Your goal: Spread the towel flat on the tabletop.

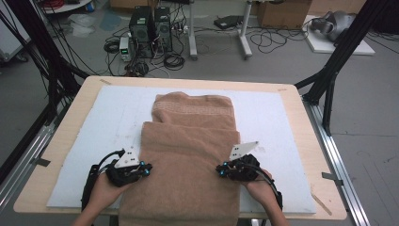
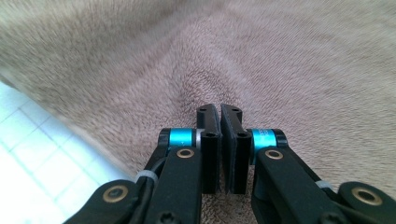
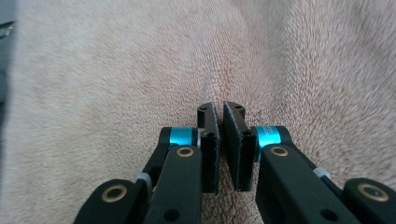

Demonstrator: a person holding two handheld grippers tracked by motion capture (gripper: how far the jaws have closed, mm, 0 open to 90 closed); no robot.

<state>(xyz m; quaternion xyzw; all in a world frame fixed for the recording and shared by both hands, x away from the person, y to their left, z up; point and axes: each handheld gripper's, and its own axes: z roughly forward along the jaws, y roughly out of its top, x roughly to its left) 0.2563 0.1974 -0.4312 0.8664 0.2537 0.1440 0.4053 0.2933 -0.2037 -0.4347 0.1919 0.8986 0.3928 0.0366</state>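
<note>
The light brown terry-cloth towel is being spread lengthwise down the middle of the table, folded so that a nearer layer is lying over a farther one; its far end, marked by a woven band, is being shown toward 12 o'clock, and its near end is being draped over the table edge at 6 o'clock. It is being supported by the pale blue-white foam mat, which is being carried in turn by the light wooden table.

The towel's 9 o'clock edge is being touched by the left gripper, held in a hand coming in from 7 o'clock. In the left gripper view the left gripper is being shown with its 2 jaws pressed nearly together, a small pucker of towel pile being gathered at their tips.

The towel's 3 o'clock edge is being met by the right gripper, held in a hand from 5 o'clock. In the right gripper view the right gripper is being shown with jaws almost closed, a crease of the towel being drawn toward them.

Whether cloth is actually being pinched between either pair cannot be told.
</note>
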